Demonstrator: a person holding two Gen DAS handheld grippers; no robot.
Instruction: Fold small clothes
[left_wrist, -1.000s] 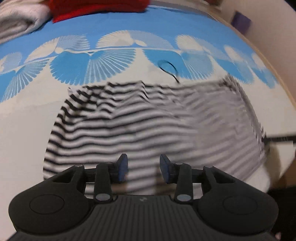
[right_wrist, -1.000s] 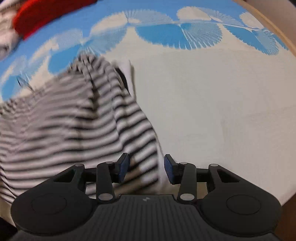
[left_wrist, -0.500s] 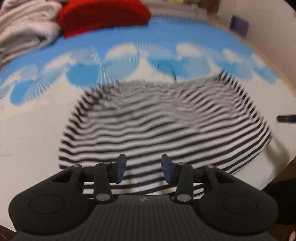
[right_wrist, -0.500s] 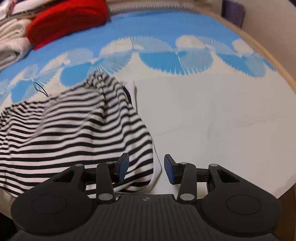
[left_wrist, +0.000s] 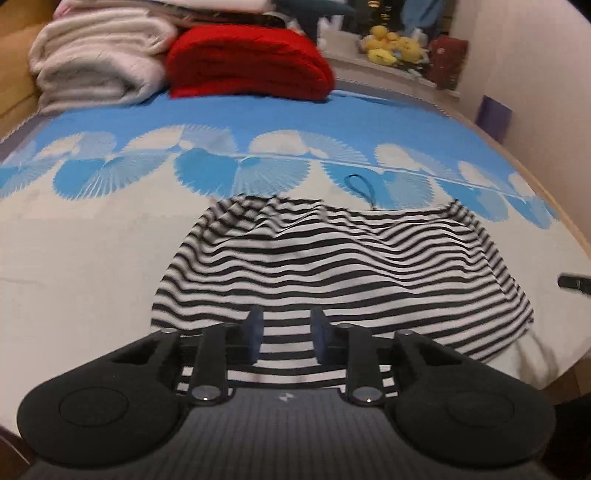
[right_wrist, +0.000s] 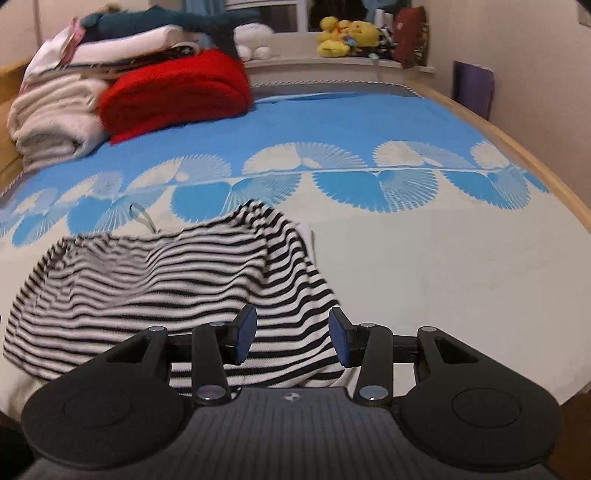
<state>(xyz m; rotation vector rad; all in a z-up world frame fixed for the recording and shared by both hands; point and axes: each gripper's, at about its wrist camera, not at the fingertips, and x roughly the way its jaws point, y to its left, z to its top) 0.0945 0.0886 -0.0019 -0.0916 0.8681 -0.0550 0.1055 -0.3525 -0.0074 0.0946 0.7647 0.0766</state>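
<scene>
A black-and-white striped garment (left_wrist: 332, 266) lies rumpled on the bed cover (left_wrist: 92, 240), near its front edge. My left gripper (left_wrist: 286, 334) hovers over the garment's near hem. Its jaws are closing, and the blue pads touch no cloth; the stripes show through the gap from below. In the right wrist view the same garment (right_wrist: 166, 280) fills the lower left. My right gripper (right_wrist: 291, 338) stands open above the garment's near right corner, holding nothing. A thin black cord loop (left_wrist: 360, 186) lies just beyond the garment's far edge.
A folded red blanket (left_wrist: 251, 62) and a rolled white blanket (left_wrist: 96, 62) sit at the far end of the bed. Plush toys (right_wrist: 347, 37) line the sill behind. The wooden bed edge (right_wrist: 535, 166) and a wall run along the right. A dark tip (left_wrist: 574, 283) pokes in at the right.
Both cameras have drawn back and risen, so the far blankets and sill now show. The left jaws have narrowed. The right jaws keep the same gap.
</scene>
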